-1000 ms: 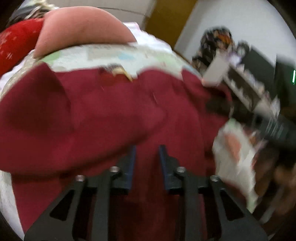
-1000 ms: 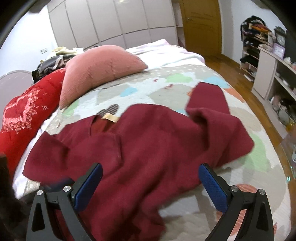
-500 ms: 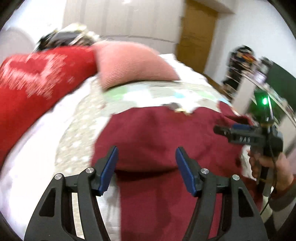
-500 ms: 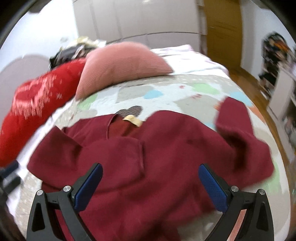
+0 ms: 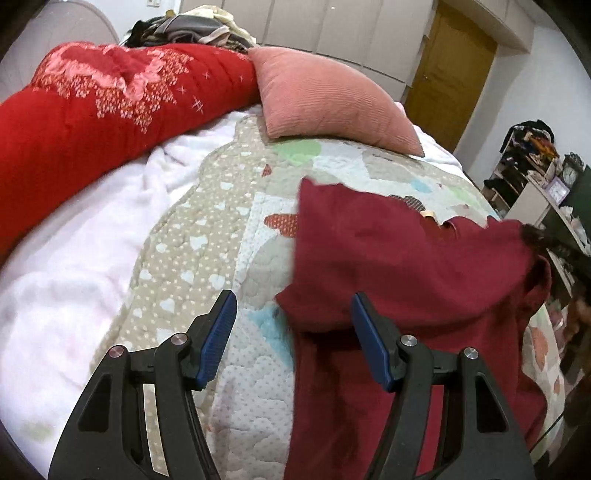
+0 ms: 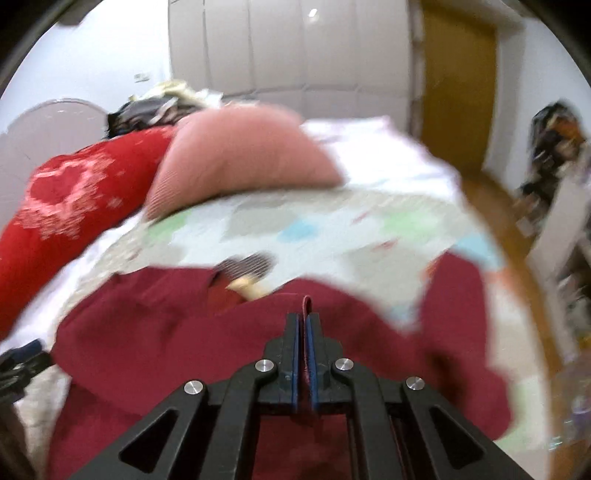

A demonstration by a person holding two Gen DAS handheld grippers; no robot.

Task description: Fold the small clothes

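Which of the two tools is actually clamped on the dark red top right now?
The right tool: its blue pads are shut on a pinched fold of the dark red top. The left tool is open, its pads apart over the quilt and the top's edge.

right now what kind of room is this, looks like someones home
Most likely a bedroom in a home: a bed with a patterned quilt, a pink pillow and a red blanket, plus pale wardrobe doors along the back wall.
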